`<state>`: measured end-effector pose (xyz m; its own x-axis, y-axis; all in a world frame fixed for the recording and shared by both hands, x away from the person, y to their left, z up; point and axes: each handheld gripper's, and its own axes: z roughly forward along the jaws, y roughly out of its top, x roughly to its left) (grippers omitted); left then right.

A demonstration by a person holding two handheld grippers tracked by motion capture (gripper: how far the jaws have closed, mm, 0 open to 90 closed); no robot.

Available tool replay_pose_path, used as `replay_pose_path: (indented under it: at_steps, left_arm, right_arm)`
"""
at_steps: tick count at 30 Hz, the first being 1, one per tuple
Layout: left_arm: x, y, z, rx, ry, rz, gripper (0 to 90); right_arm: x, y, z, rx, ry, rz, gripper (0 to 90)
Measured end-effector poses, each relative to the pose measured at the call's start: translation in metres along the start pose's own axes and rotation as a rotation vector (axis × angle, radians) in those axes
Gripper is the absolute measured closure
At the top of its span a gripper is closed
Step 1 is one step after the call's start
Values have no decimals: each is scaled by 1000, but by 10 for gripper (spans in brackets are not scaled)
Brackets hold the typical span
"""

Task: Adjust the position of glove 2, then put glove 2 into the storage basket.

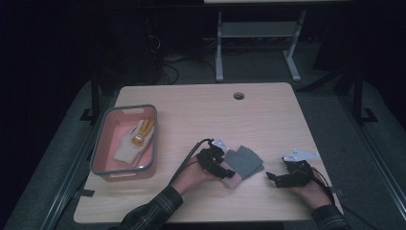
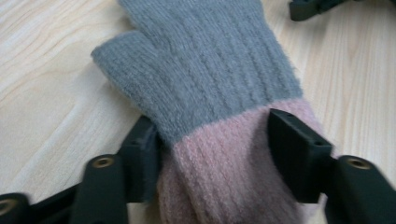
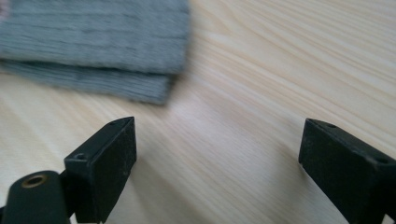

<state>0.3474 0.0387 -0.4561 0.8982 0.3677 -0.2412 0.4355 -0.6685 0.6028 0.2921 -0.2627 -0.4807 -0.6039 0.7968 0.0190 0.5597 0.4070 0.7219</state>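
Observation:
A grey knitted glove (image 1: pixel 244 160) with a pink cuff (image 2: pixel 224 177) lies flat on the wooden table (image 1: pixel 268 120), near its front middle. My left gripper (image 1: pixel 227 173) comes at it from the cuff end, and in the left gripper view (image 2: pixel 212 149) both black jaws press against the sides of the pink cuff. To the right of the glove's fingers, my right gripper (image 1: pixel 273 178) stands open low over bare wood. The right gripper view (image 3: pixel 219 154) has nothing between the jaws, and the glove's grey edge (image 3: pixel 93 42) lies ahead at the upper left.
A pink basket (image 1: pixel 98 148) with a grey rim stands at the table's left. A white glove with an orange and yellow figure (image 1: pixel 135 140) lies inside it. A cable hole (image 1: pixel 238 96) sits near the far edge. Another table's legs stand beyond.

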Motion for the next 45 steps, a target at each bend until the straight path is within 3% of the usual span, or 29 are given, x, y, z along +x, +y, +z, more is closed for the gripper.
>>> replay_pose_path:
  at_steps: [1, 9, 14, 21, 26, 45]
  left_arm:
    - [-2, 1, 0, 5, -24, 12, 522]
    - [-4, 2, -3, 0, -58, 31, 657]
    - [-2, 3, -11, -37, -74, 18, 690]
    - [2, 3, -24, -52, -77, 10, 698]
    - [6, 4, -41, -85, -61, 5, 699]
    - [31, -5, -117, -178, 46, -90, 698]
  right_arm:
    - [-3, -1, 1, 3, -1, 9, 104]
    - [-5, -1, 2, 2, -4, 20, 105]
    - [-5, -1, 2, 3, -4, 24, 105]
    - [-5, -1, 2, 3, 0, 19, 105]
    - [-4, -1, 2, 3, 0, 21, 105]
    - [-5, -1, 2, 3, 1, 19, 102]
